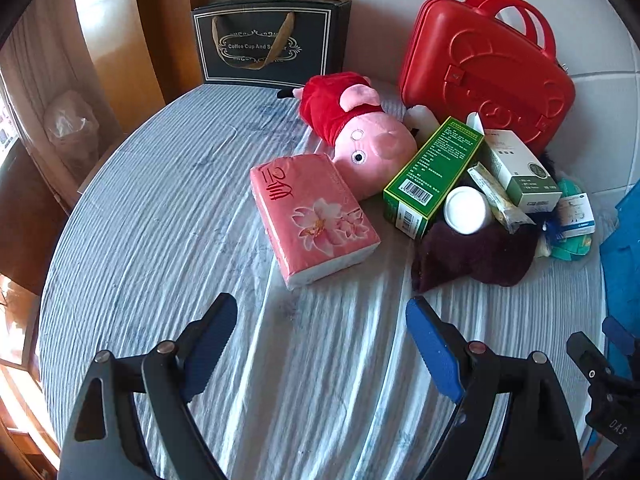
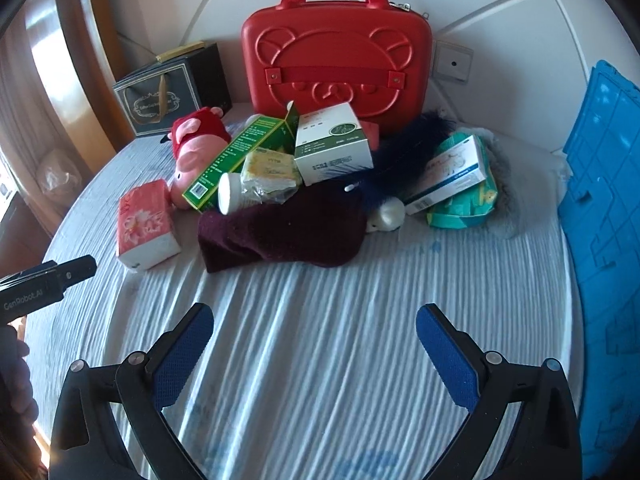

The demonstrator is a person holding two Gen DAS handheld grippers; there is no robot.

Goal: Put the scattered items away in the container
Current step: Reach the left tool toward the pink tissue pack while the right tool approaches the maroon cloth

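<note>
Nearest, the left gripper [image 1: 320, 316] and right gripper [image 2: 314, 326] hang with jaws wide and empty over the striped bedcover [image 2: 320, 340]. Beyond lie a pink tissue pack [image 1: 314, 216], left, and a maroon cloth [image 2: 280, 232]. Farther, a pig plush [image 1: 360, 128], green box [image 2: 236, 156] and white box [image 2: 332, 144] are heaped together. Farthest, the shut red case [image 2: 336, 68] stands upright; a blue crate [image 2: 604, 240] lies right.

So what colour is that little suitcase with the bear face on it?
Bright red suitcase, handle included; clearest in the right wrist view.
</note>
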